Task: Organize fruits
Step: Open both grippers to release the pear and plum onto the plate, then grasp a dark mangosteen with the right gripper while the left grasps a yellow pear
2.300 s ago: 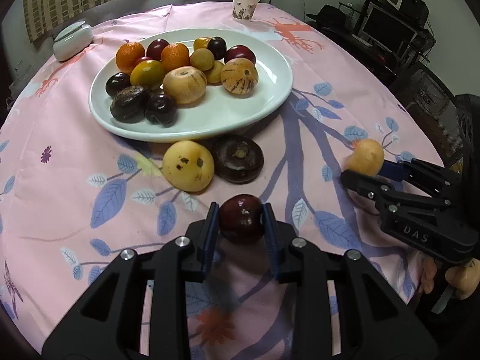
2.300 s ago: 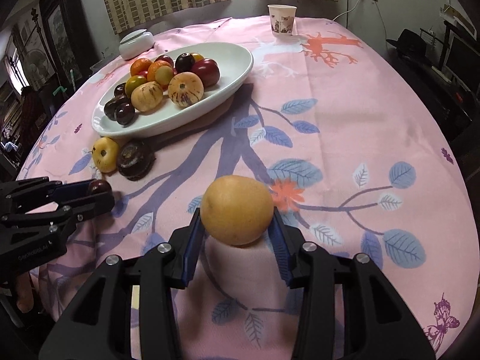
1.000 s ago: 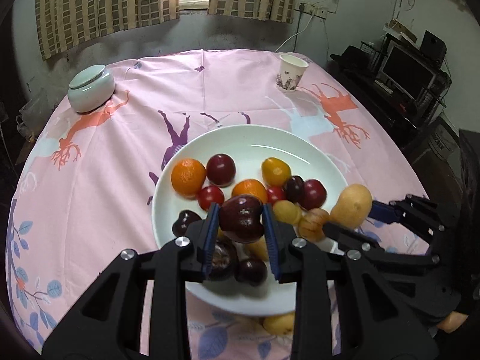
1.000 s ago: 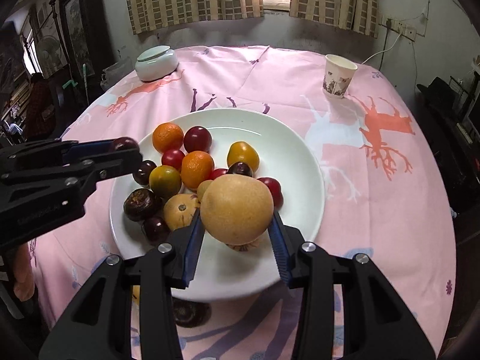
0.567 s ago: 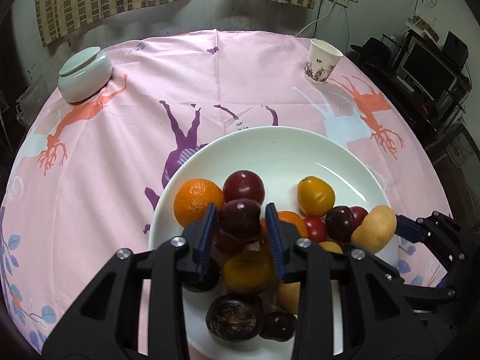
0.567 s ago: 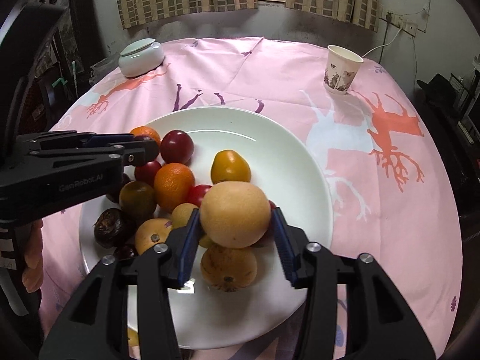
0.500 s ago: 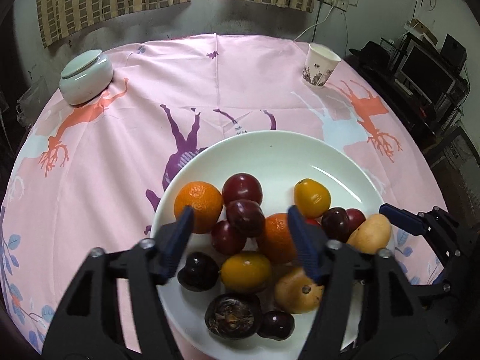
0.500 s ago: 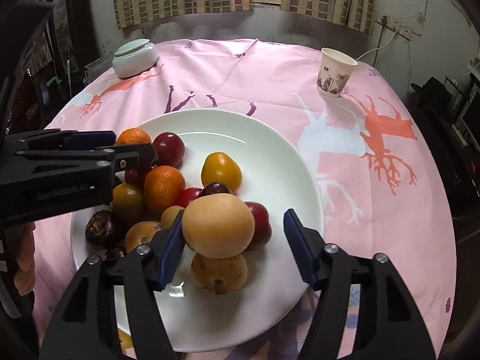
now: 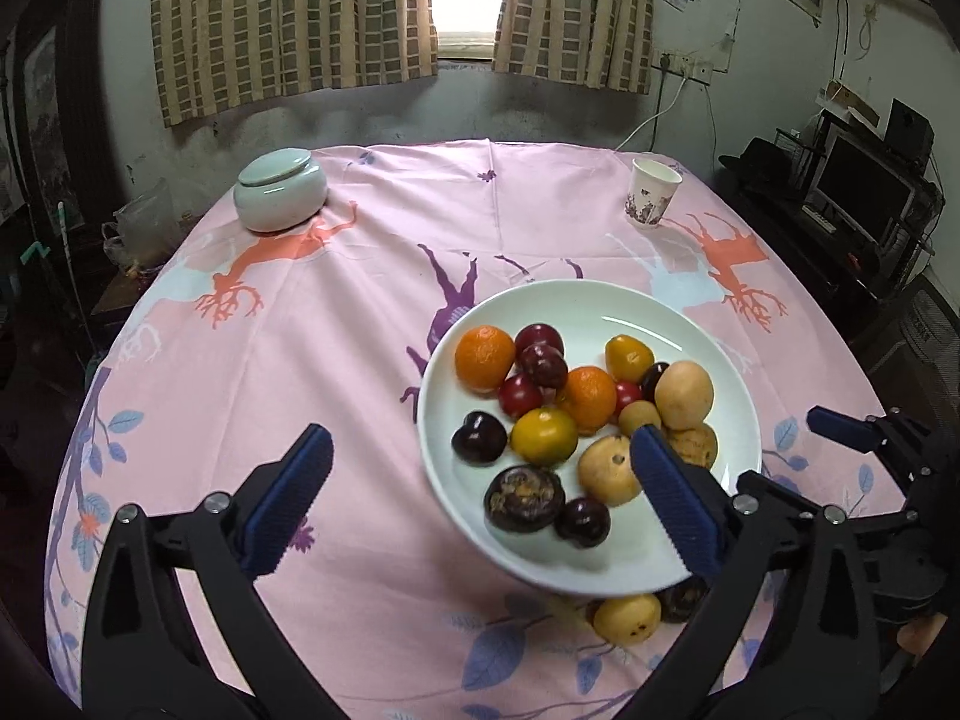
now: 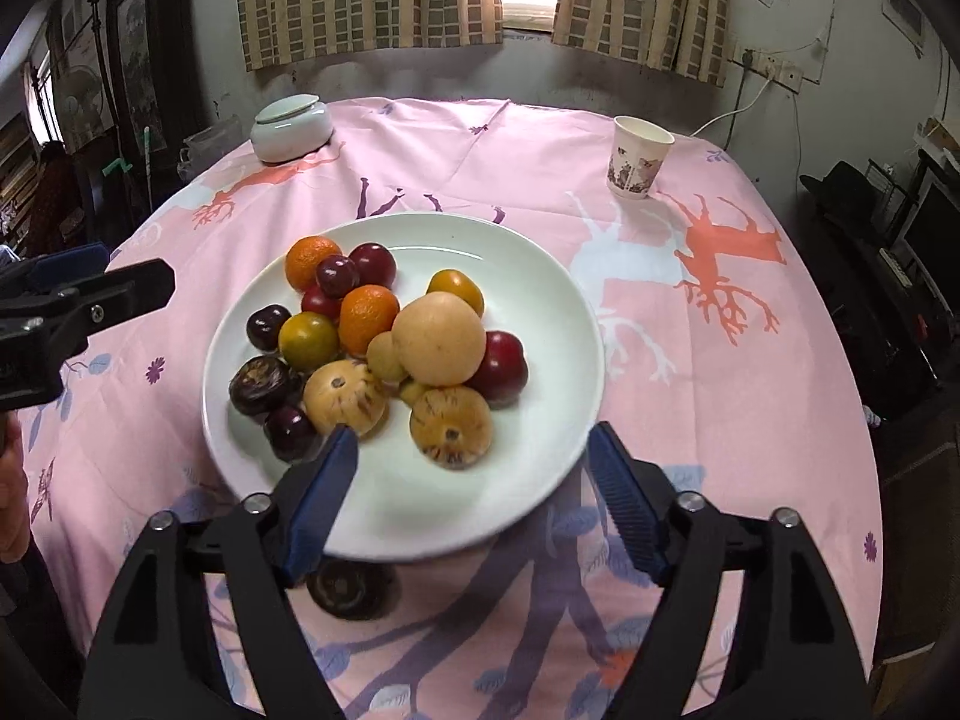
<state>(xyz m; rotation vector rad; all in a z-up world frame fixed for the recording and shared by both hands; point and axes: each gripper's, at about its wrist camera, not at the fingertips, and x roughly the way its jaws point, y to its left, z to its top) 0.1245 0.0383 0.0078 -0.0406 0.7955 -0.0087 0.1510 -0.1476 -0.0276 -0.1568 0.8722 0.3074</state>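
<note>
Fruits that both grippers carried a moment ago now lie on the wide white ceramic plate: the big round tan pear sits on top of the pile near its middle, and the small dark red plum rests between the orange tangerine and another red plum. The left gripper has its blue-padded jaws spread wide and holds nothing; half a second ago they were only part way apart, directly above the plate. It has drawn back and to the left since then, so its left finger hangs over the pink printed tablecloth and its right finger over the near right part of the plate. The right gripper is released too, its jaws wide apart (wider than before), and it hangs over the near rim of the plate, with the pear well ahead of its fingertips. Below the near edge of the plate, on the cloth, lie a yellow spotted fruit and a dark brown wrinkled fruit, both outside the plate. Farther back stand a pale green lidded ceramic jar and a white paper cup.
</note>
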